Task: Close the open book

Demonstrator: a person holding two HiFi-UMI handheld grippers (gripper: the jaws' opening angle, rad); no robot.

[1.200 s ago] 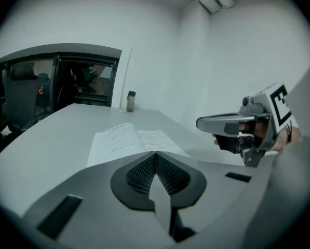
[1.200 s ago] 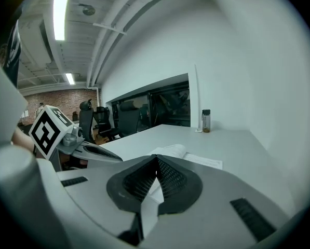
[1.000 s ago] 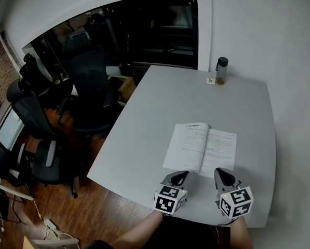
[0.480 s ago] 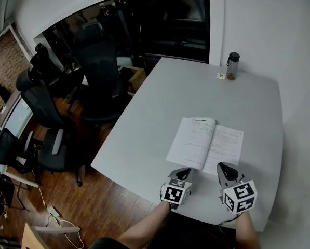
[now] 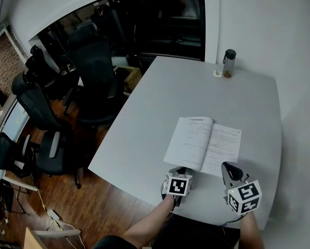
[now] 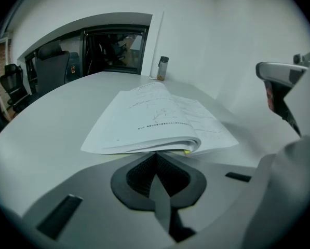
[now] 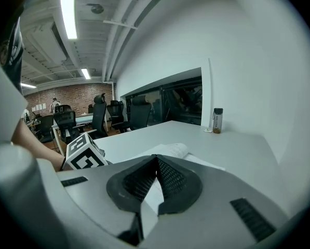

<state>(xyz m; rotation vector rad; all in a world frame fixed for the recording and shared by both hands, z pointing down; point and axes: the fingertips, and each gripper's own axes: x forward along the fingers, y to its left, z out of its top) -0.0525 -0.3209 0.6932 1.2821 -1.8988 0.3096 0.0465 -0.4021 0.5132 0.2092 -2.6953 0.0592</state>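
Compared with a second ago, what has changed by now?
The left gripper has edged forward, its shut jaws now at the open book's near edge; nothing is gripped. The right gripper, also shut and empty, the book, still lying open, and the bottle look unchanged.

At the far corner of my grey table (image 5: 160, 113) stands a dark-capped bottle (image 5: 228, 63), a small white object (image 5: 216, 73) just beside it — off to my left, black office chairs (image 5: 95, 71) on a wooden floor (image 5: 97, 201).
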